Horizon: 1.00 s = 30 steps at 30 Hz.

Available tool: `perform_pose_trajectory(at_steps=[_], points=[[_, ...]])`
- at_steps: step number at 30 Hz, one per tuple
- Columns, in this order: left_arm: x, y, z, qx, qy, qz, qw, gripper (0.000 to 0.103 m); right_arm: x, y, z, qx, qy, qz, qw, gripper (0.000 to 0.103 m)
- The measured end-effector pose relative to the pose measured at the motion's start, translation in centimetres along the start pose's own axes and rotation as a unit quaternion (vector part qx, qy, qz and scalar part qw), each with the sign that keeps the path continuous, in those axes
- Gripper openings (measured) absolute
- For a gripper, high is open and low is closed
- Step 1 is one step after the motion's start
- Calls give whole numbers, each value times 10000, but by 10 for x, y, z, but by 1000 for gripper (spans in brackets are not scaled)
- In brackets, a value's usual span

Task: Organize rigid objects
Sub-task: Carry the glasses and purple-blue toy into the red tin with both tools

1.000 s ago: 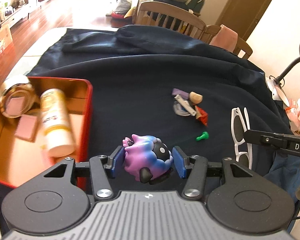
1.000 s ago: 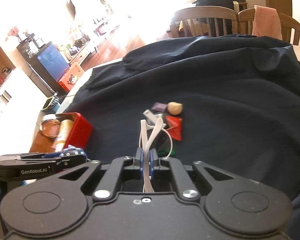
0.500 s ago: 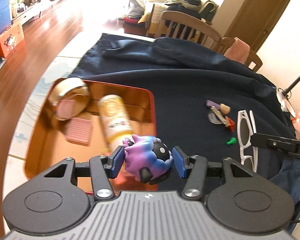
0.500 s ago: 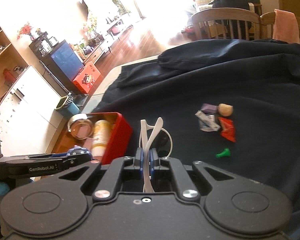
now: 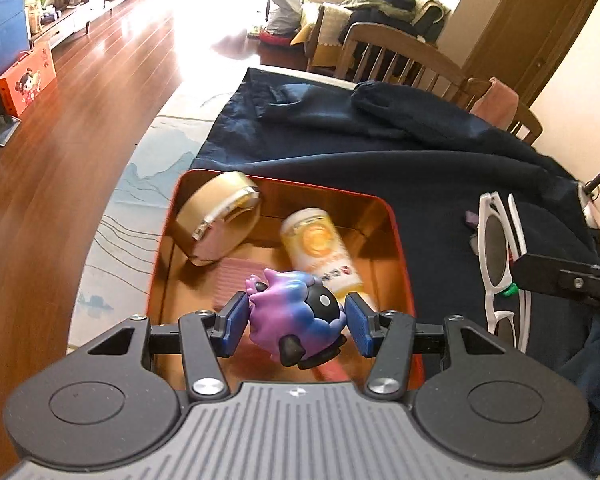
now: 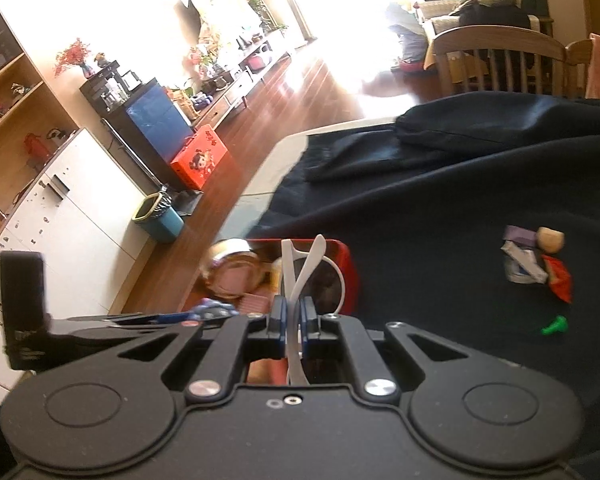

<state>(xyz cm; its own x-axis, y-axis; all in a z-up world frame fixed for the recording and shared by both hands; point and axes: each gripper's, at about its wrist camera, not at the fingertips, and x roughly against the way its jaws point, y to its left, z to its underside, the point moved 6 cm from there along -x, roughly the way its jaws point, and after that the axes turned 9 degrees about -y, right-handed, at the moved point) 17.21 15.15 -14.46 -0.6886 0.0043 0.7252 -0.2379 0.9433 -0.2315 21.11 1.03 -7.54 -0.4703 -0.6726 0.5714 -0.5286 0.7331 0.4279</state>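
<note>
My left gripper (image 5: 296,326) is shut on a purple-and-blue toy figure (image 5: 296,320) and holds it above the red tin box (image 5: 400,248). The box holds a tape roll (image 5: 216,216), a yellow-white bottle (image 5: 320,248) and a pink pad (image 5: 232,280). My right gripper (image 6: 292,326) is shut on white-framed sunglasses (image 6: 300,268), which also show in the left wrist view (image 5: 498,248), held just right of the box (image 6: 350,276). The toy figure shows at the left in the right wrist view (image 6: 210,308).
A dark blue cloth (image 6: 440,208) covers the table. On it to the right lie small items: a purple piece (image 6: 518,234), a tan piece (image 6: 551,239), a wrapper (image 6: 522,266), a red packet (image 6: 558,280), a green peg (image 6: 555,326). Wooden chairs (image 5: 396,60) stand behind.
Both grippers moved left with their loads. The left gripper with the toy figure now hangs over the red box; the sunglasses came to the box's right edge.
</note>
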Motion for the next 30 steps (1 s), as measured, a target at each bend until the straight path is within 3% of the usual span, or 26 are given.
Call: perform_pose_trajectory(at_steps=[15, 30], points=[[-41, 20, -18, -259, 9, 106, 9996, 52, -57, 25, 17, -345, 272, 239, 9987, 5], [-63, 27, -16, -282, 201, 284, 9990, 52, -68, 22, 34, -459, 380, 467, 9971, 6]])
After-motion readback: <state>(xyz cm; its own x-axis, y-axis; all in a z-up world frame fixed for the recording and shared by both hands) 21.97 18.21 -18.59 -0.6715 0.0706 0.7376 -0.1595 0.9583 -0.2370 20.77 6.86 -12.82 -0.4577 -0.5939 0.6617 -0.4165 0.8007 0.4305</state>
